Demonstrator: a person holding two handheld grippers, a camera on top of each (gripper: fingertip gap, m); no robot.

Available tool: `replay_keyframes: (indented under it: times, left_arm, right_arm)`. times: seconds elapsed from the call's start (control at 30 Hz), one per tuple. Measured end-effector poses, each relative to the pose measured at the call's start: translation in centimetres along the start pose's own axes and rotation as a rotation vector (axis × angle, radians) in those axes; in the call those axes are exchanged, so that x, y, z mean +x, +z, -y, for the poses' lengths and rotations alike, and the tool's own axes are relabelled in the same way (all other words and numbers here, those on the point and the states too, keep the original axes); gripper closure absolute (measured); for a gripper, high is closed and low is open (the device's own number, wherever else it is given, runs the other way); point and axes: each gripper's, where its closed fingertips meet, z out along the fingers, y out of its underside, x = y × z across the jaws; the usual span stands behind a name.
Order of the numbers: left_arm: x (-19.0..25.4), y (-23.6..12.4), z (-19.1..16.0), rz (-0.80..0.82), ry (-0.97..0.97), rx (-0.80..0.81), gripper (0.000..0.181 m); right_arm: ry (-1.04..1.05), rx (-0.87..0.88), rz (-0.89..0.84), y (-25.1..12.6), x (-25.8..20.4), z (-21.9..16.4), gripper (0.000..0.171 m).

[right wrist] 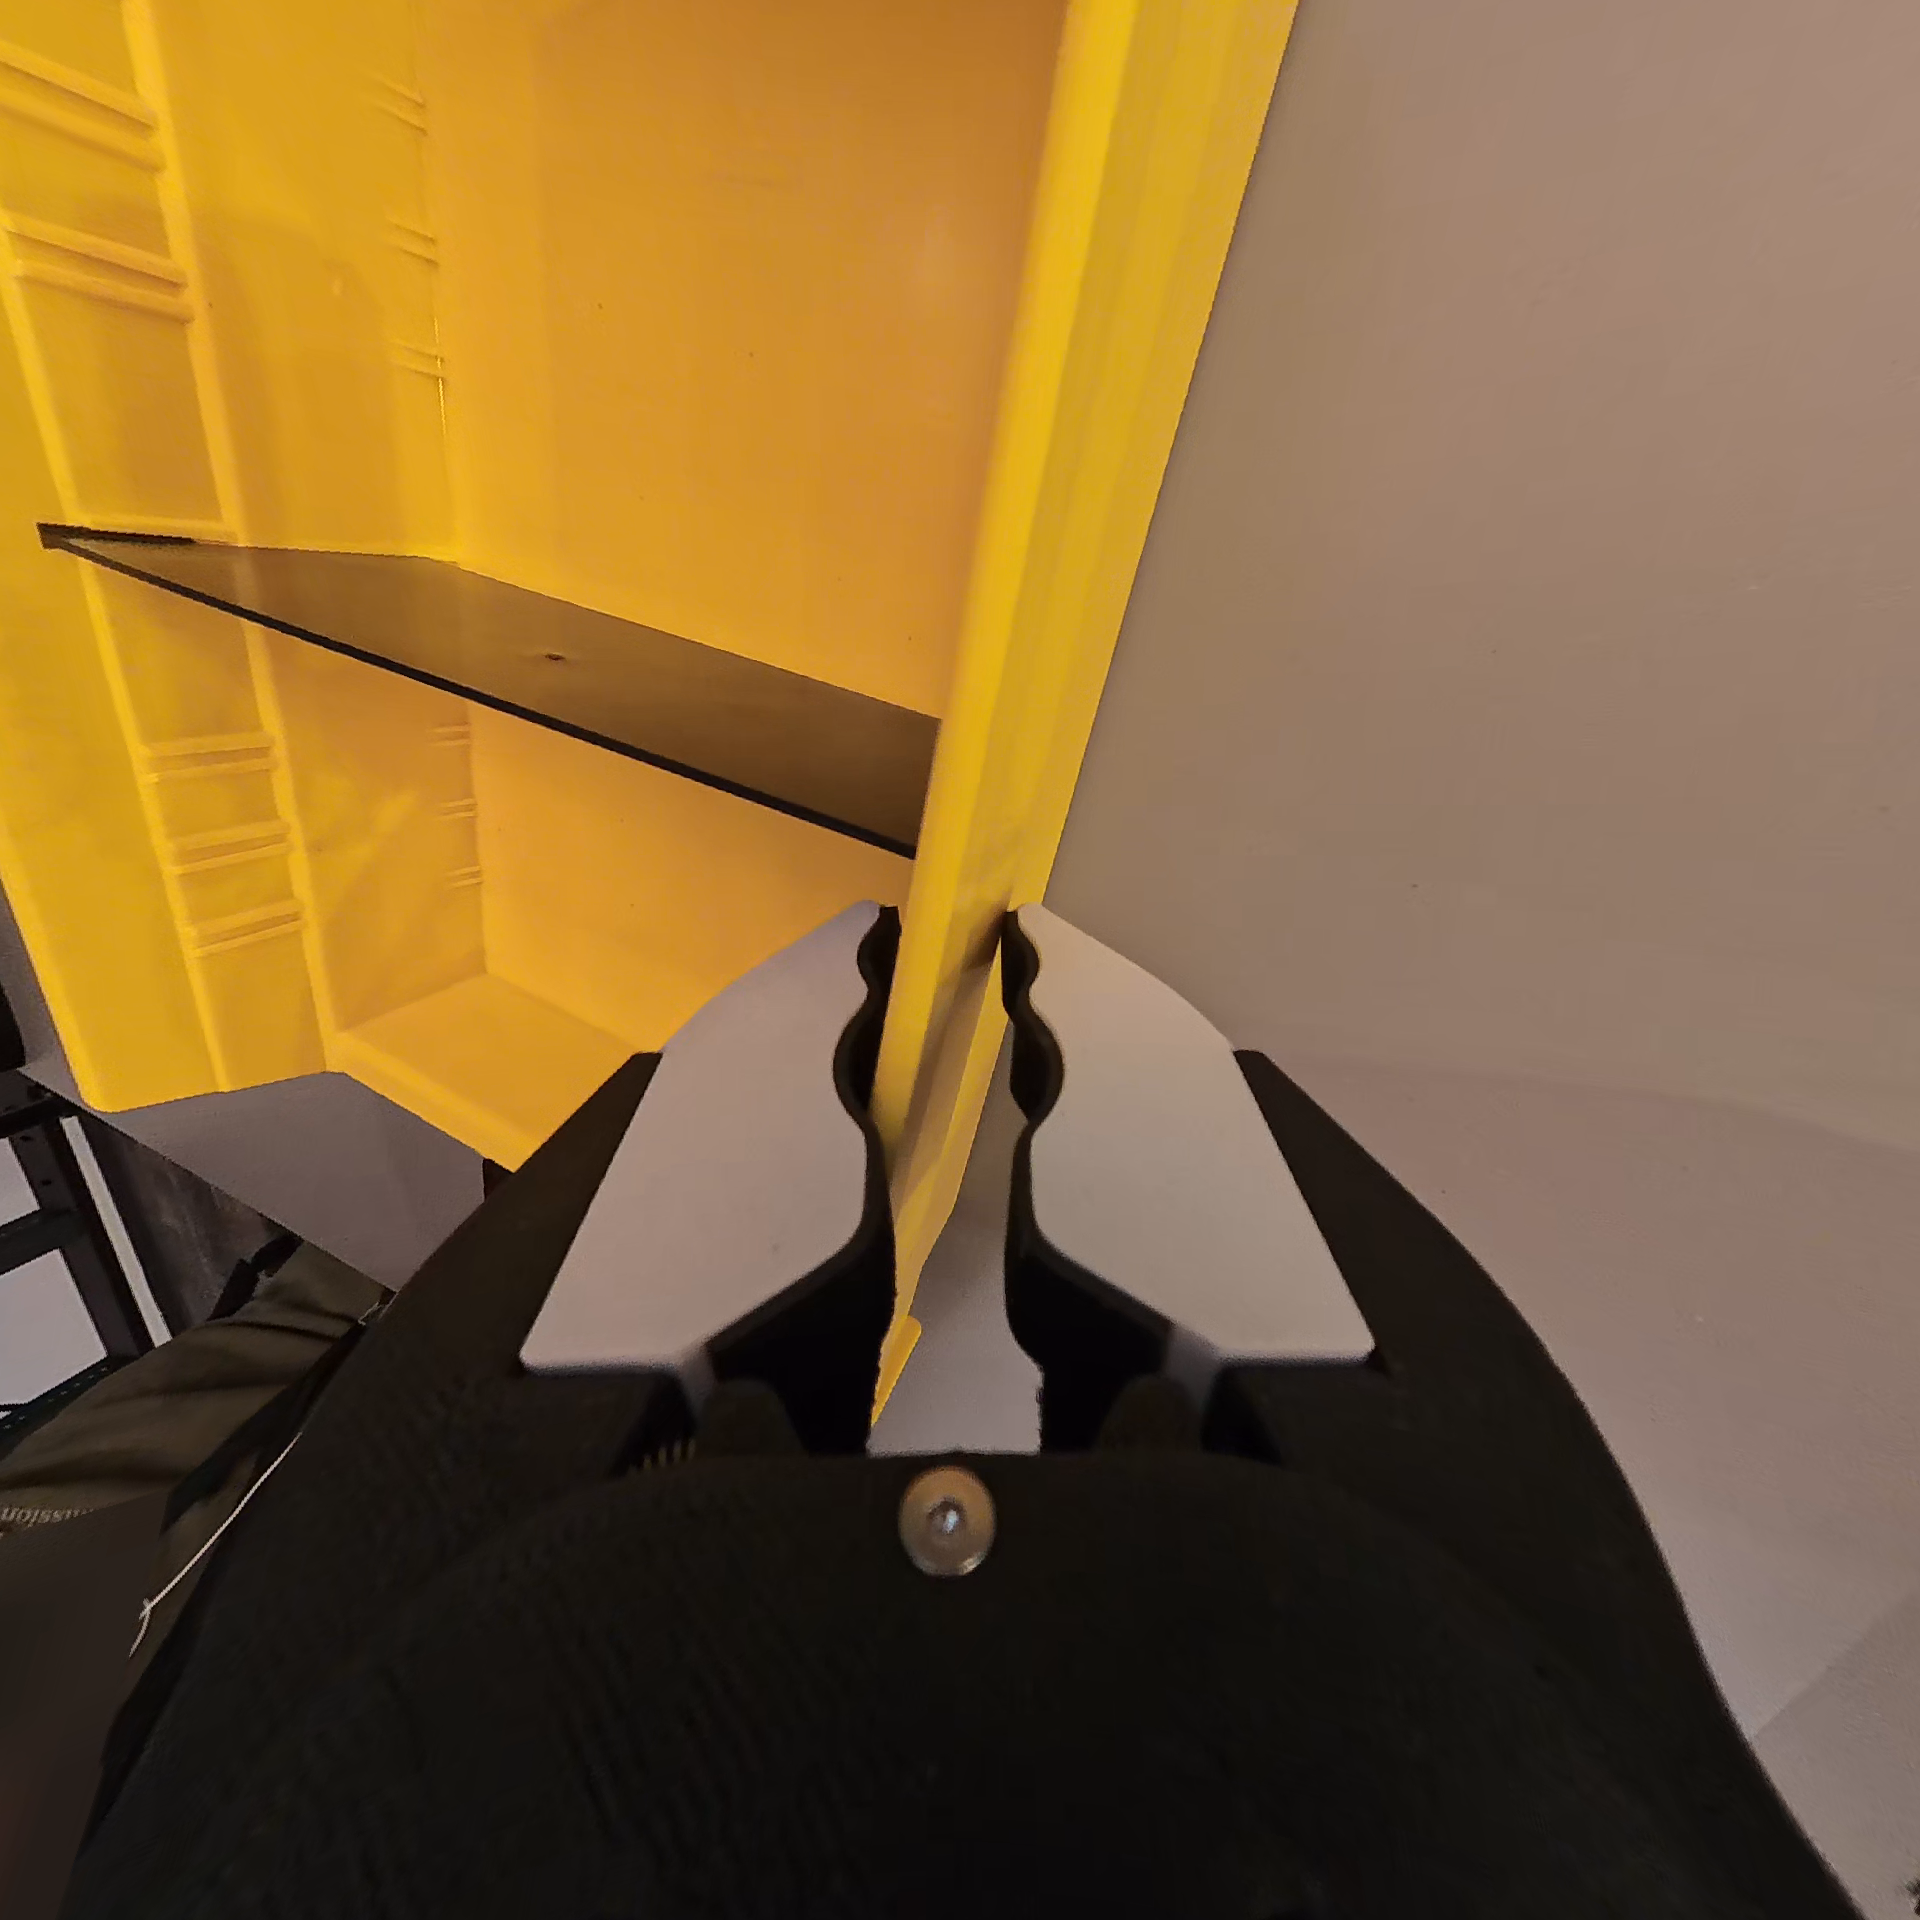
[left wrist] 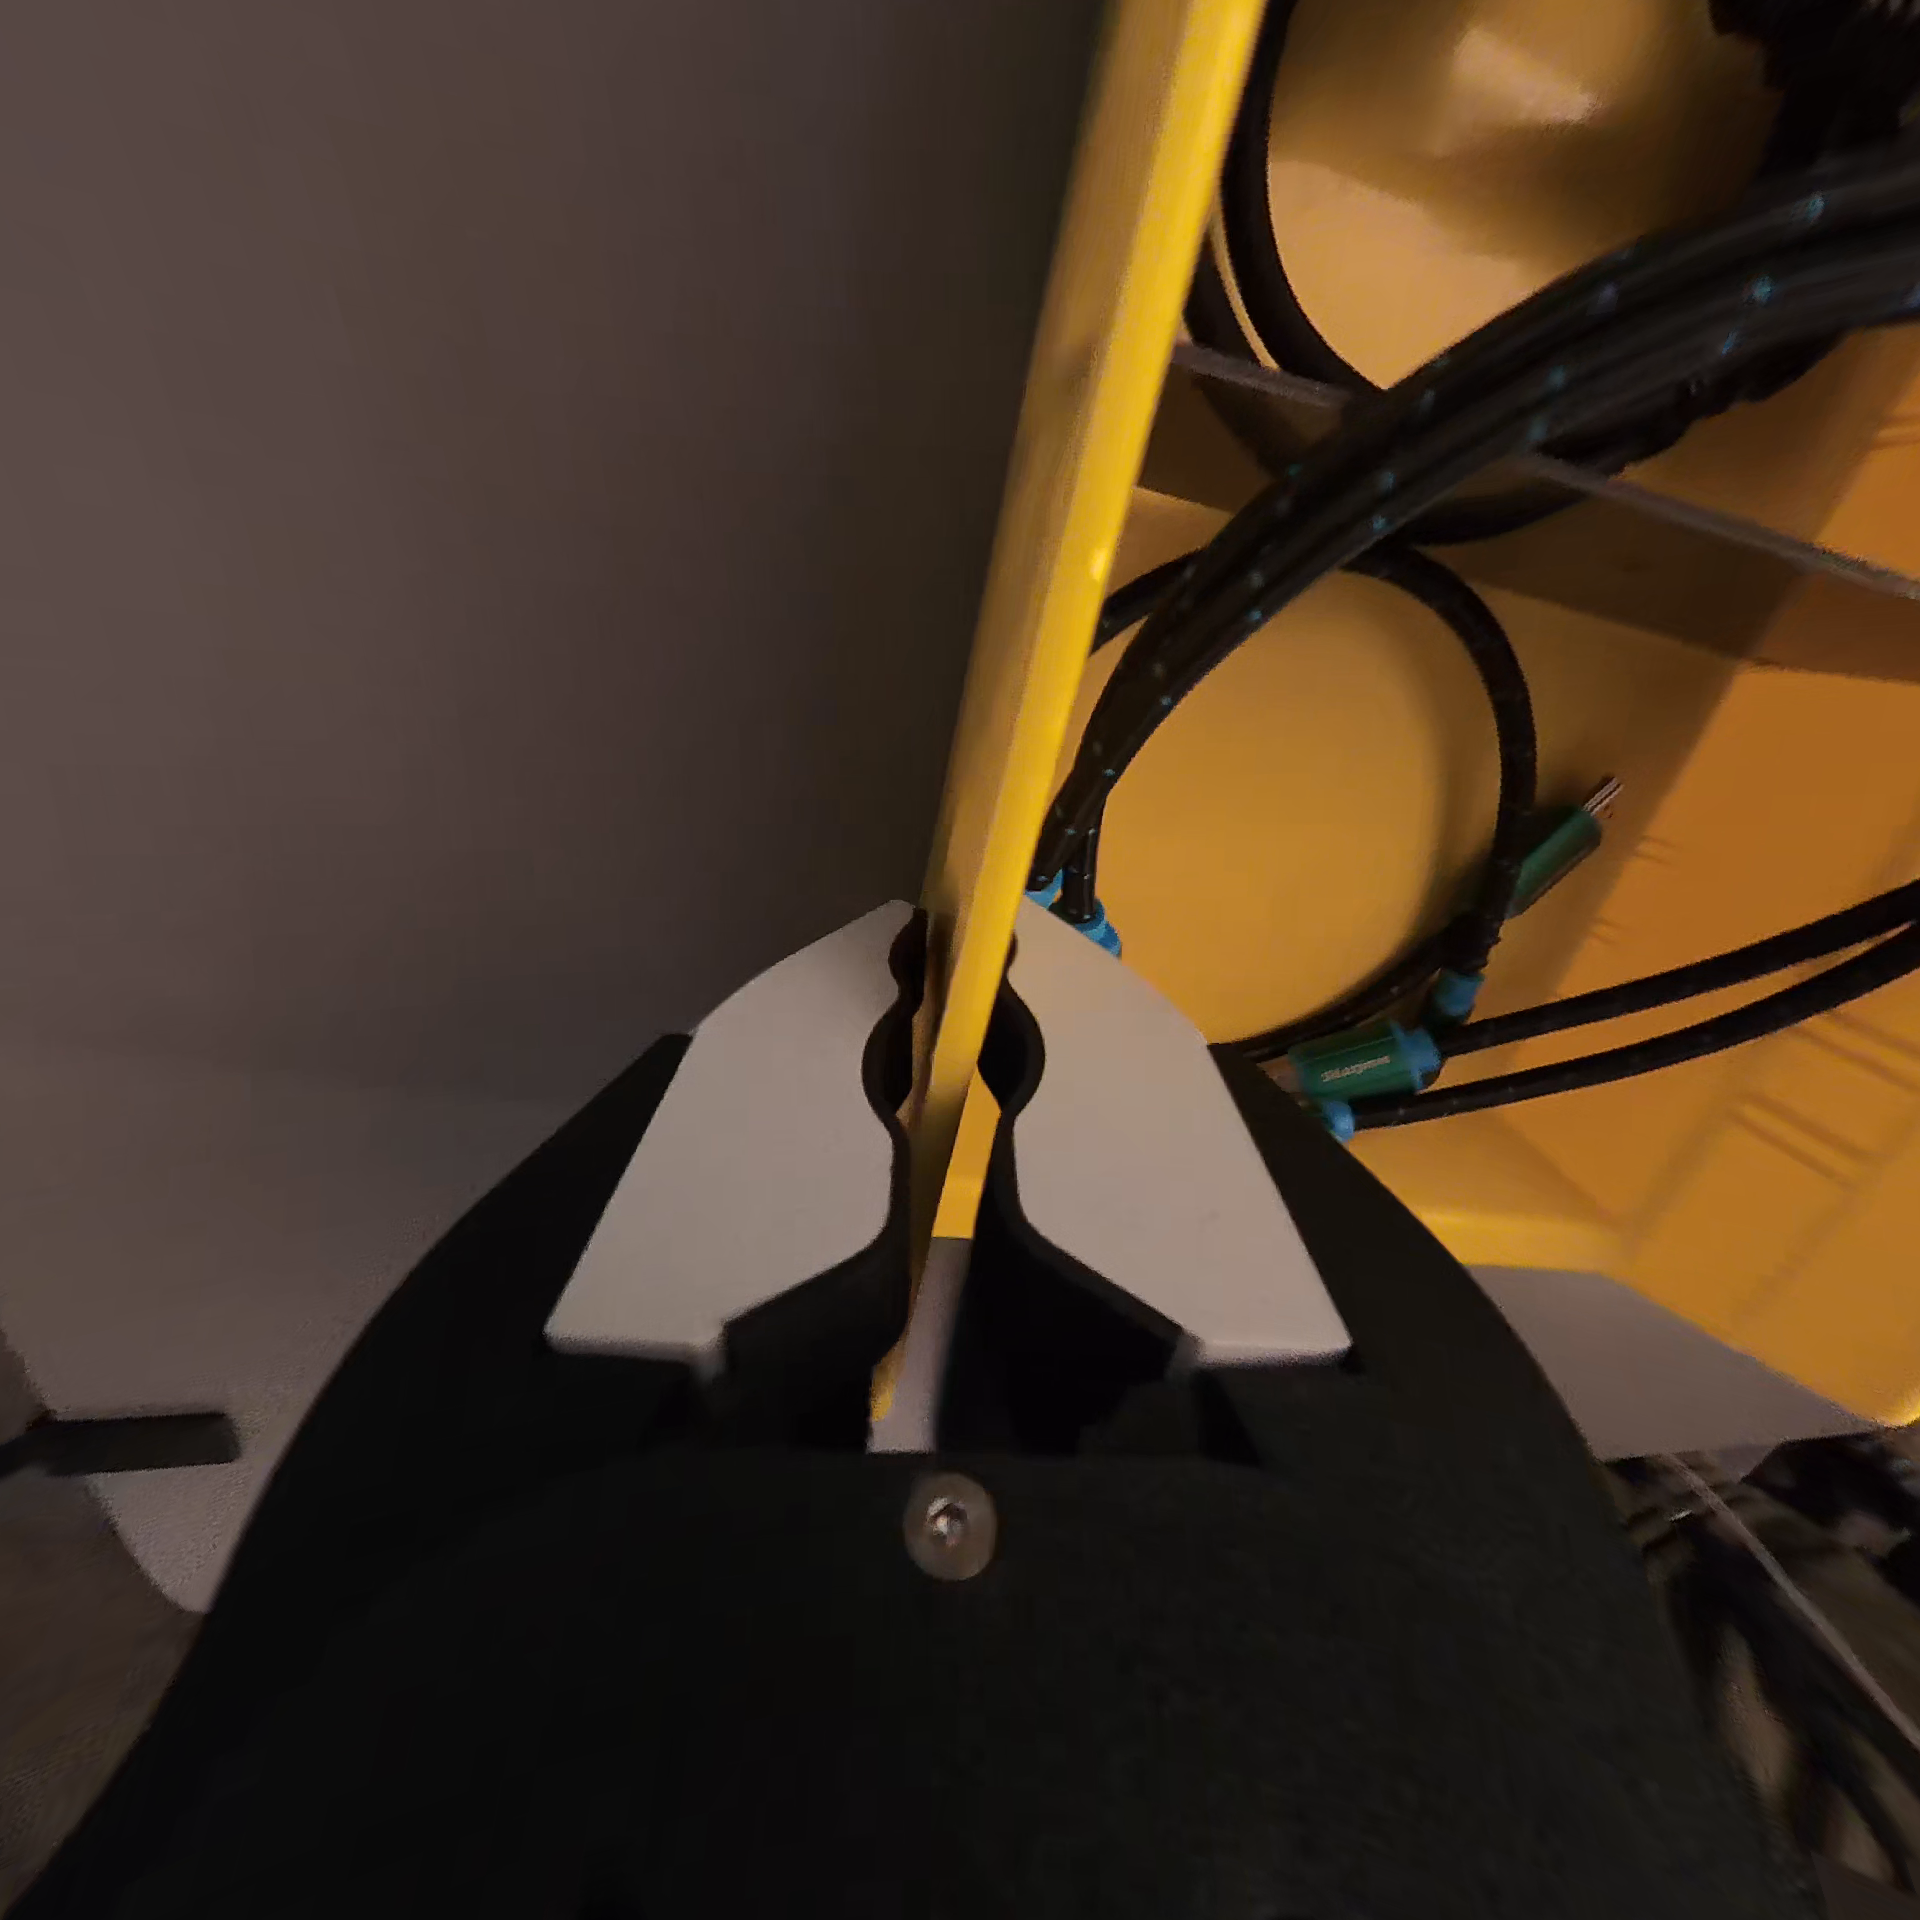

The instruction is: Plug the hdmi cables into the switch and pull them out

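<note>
My left gripper is shut on the left rim of a yellow plastic bin. Inside that bin lie several black braided HDMI cables with green plugs and blue collars. My right gripper is shut on the right rim of the yellow bin. The compartment of the bin in the right wrist view holds nothing. No switch is in view.
A dark divider plate crosses the bin; it also shows in the left wrist view. The bin rests on a pale grey surface. A dark metal rack and olive fabric are at the lower left. About 80 centimeters separates my left fingertips from my right.
</note>
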Motion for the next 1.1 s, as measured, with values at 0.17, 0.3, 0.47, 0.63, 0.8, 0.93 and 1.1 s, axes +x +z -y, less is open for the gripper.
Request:
replay_keyframes:
  times: [0.17,0.3,0.47,0.63,0.8,0.93,1.1]
  left_arm:
    - [0.1,0.0,0.2,-0.021,-0.148,0.048,0.171]
    - [0.3,0.1,0.2,-0.069,-0.209,0.073,0.169]
    - [0.7,0.2,0.2,-0.080,-0.237,0.084,0.169]
    - [1.1,0.2,0.3,-0.111,-0.274,0.103,0.168]
    - [1.4,0.3,0.6,-0.149,-0.295,0.158,0.167]
    - [1.7,0.3,0.6,-0.150,-0.301,0.151,0.167]
    - [1.6,0.3,0.5,-0.137,-0.288,0.144,0.168]
  right_arm:
    - [-0.002,-0.004,0.000,0.0,0.0,0.0,0.151]
    - [-0.002,-0.005,0.004,0.0,0.0,0.0,0.151]
    - [-0.003,-0.006,0.010,-0.1,0.0,0.0,0.151]
    - [-0.003,-0.005,0.016,-0.1,0.0,0.0,0.150]
    - [-0.003,-0.006,0.018,-0.1,0.0,0.0,0.150]
    - [-0.004,-0.006,0.021,-0.1,-0.1,0.0,0.150]
    - [-0.001,-0.004,0.030,-0.1,-0.1,0.0,0.149]
